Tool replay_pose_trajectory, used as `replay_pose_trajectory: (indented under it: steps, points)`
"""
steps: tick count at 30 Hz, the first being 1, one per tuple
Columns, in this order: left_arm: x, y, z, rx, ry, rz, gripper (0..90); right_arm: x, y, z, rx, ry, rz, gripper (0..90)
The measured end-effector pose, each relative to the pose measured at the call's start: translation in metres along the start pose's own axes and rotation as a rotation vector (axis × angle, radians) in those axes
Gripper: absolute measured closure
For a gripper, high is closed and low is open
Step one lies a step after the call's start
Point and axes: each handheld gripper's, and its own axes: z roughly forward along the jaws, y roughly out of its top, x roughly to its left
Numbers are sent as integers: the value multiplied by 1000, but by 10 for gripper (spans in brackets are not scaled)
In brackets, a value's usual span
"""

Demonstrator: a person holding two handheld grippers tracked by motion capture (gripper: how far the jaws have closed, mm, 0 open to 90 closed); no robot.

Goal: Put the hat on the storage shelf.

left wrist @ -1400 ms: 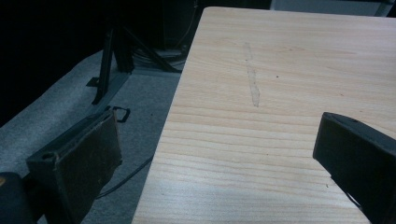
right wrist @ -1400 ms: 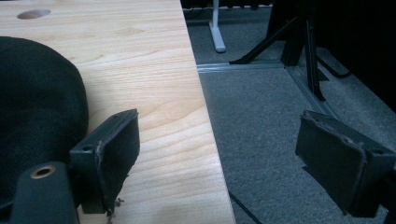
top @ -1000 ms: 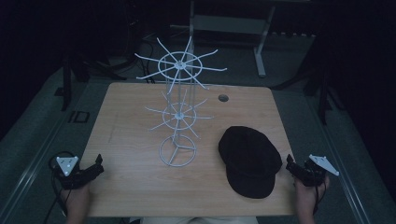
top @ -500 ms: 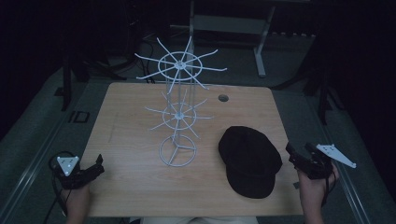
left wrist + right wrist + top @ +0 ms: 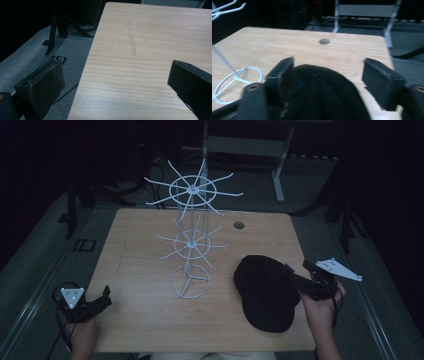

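A black cap [image 5: 265,292] lies on the right front of the wooden table [image 5: 135,235]. A white wire rack [image 5: 192,240] with two tiers of radiating hooks stands on a ring base at the table's middle. My right gripper [image 5: 291,276] is at the cap's right edge, open. In the right gripper view its jaws [image 5: 329,63] stand wide apart over the cap [image 5: 324,95], one jaw just above the fabric. My left gripper [image 5: 105,296] rests at the table's front left corner, open. In the left gripper view its jaws [image 5: 117,63] straddle the table's left edge with nothing between them.
A round cable hole [image 5: 239,225] sits in the table behind the cap. The rack's ring base [image 5: 237,77] lies left of the cap in the right gripper view. Dark floor, stand legs and a metal frame [image 5: 280,165] surround the table.
My right gripper has moved left from beyond the table's right edge to the cap's right side. The left gripper has stayed put.
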Motion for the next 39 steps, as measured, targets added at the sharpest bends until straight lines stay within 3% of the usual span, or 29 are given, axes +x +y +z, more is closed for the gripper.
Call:
replay_pose_trajectory:
  steps: [4,9,15,19,20,23,24,26,27,30,34,39]
  points:
    - [0,0,0,-2,1,3,15,14,1,19,43,29,-46,205]
    - [0,0,0,-5,-3,3,14,19,-3,51,133,61,-41,162]
    - [-1,0,0,-2,-7,6,15,15,-13,87,261,29,-22,164]
    - [-1,0,0,-3,-8,10,15,13,-17,98,298,11,-8,164]
    - [-1,0,0,-3,-12,8,15,10,-24,113,365,-8,-26,215]
    - [-1,0,0,-3,-13,10,15,9,-27,119,388,-20,-45,239]
    - [-1,0,0,-3,-14,9,15,8,-29,123,409,-22,-57,327]
    - [-1,0,0,-2,-15,9,15,7,-32,126,427,-14,-53,344]
    - [-1,0,0,-2,-15,9,15,6,-34,127,437,-10,-49,397]
    - [-1,0,0,-2,-17,8,15,4,-36,130,460,12,-44,507]
    - [0,0,0,-2,-18,2,14,7,-36,131,495,42,-86,677]
    - [1,0,0,-1,-22,0,14,8,-35,127,475,47,-103,762]
